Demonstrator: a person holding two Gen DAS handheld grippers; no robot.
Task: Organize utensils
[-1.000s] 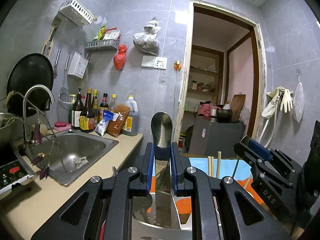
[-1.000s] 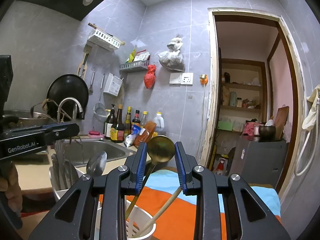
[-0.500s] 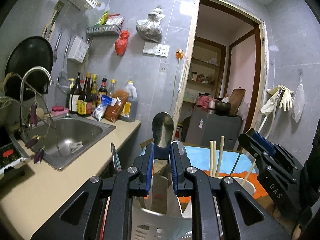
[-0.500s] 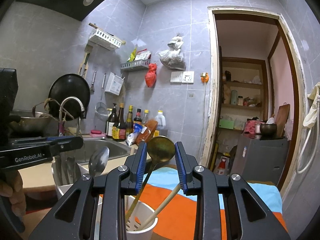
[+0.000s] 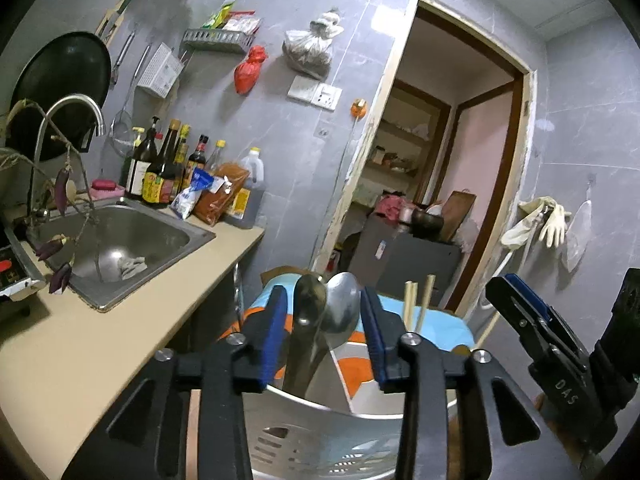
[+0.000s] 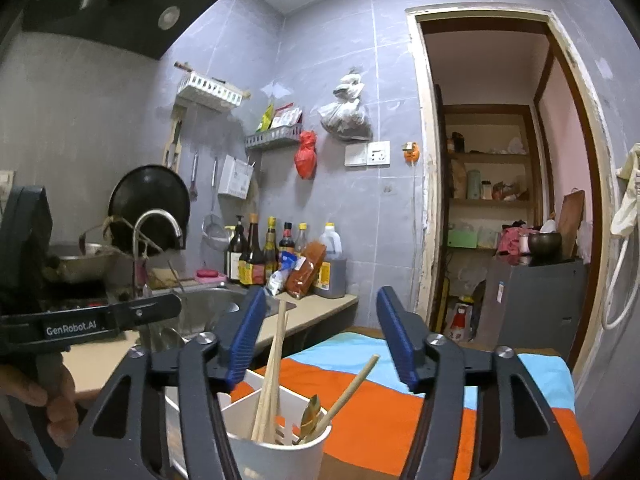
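My left gripper (image 5: pixel 323 328) is open above a perforated metal utensil holder (image 5: pixel 320 436). Two steel spoons (image 5: pixel 326 312) stand in the holder between the jaws, touching neither. My right gripper (image 6: pixel 322 336) is open above a white plastic holder (image 6: pixel 276 450). In it stand wooden chopsticks (image 6: pixel 274 364) and a brass spoon (image 6: pixel 310 416) lying low inside. The chopsticks also show in the left wrist view (image 5: pixel 418 300). The left gripper also shows in the right wrist view (image 6: pixel 108 316), and the right gripper shows in the left wrist view (image 5: pixel 532 332).
Both holders stand on an orange and blue cloth (image 6: pixel 400 392). A beige counter (image 5: pixel 100 340) with a steel sink (image 5: pixel 120 240) and tap (image 5: pixel 68 120) lies left. Sauce bottles (image 5: pixel 172 168) line the wall. A doorway (image 5: pixel 440 160) opens behind.
Both grippers have opened. The left let go of its steel spoon, which now stands in the metal holder. The right released the brass spoon, which dropped into the white holder.
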